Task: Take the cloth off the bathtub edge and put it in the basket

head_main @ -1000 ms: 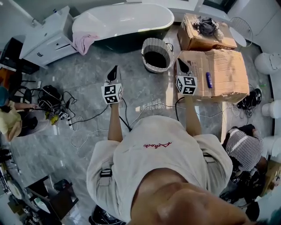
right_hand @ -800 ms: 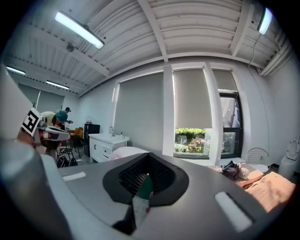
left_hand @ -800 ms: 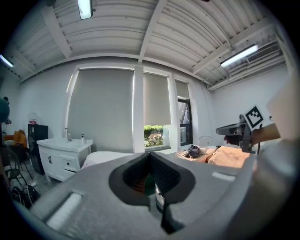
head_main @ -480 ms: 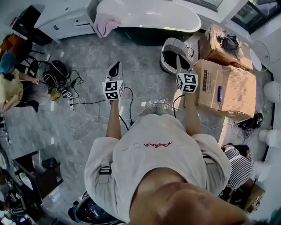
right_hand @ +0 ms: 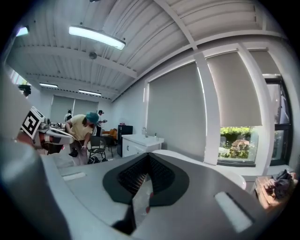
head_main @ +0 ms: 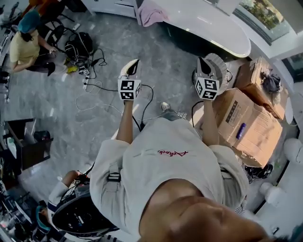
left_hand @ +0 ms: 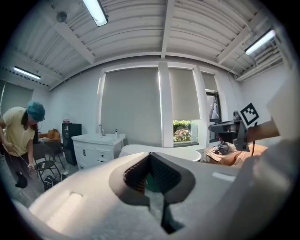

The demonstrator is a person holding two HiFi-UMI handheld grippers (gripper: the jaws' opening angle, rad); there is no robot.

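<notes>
A pink cloth (head_main: 150, 12) hangs over the near end of the white bathtub (head_main: 215, 26) at the top of the head view. The woven basket (head_main: 221, 66) stands on the floor by the tub, partly hidden behind my right gripper (head_main: 203, 61). My left gripper (head_main: 133, 64) is held out over the grey floor, well short of the cloth. Both grippers are shut with nothing between the jaws. The left gripper view (left_hand: 152, 180) looks level at the tub (left_hand: 159, 150) and a white vanity (left_hand: 97, 144). The right gripper view (right_hand: 143, 187) shows the same vanity (right_hand: 140, 142).
Cardboard boxes (head_main: 248, 125) stand at the right, one with dark clothes (head_main: 271, 82) on it. Cables and a power strip (head_main: 87, 75) lie on the floor at the left. A person in a yellow top (head_main: 27, 41) bends by chairs at the far left.
The head view has swung, so the tub, cloth and basket have slid rightwards and the boxes down the right. Both grippers stay shut and held out in front.
</notes>
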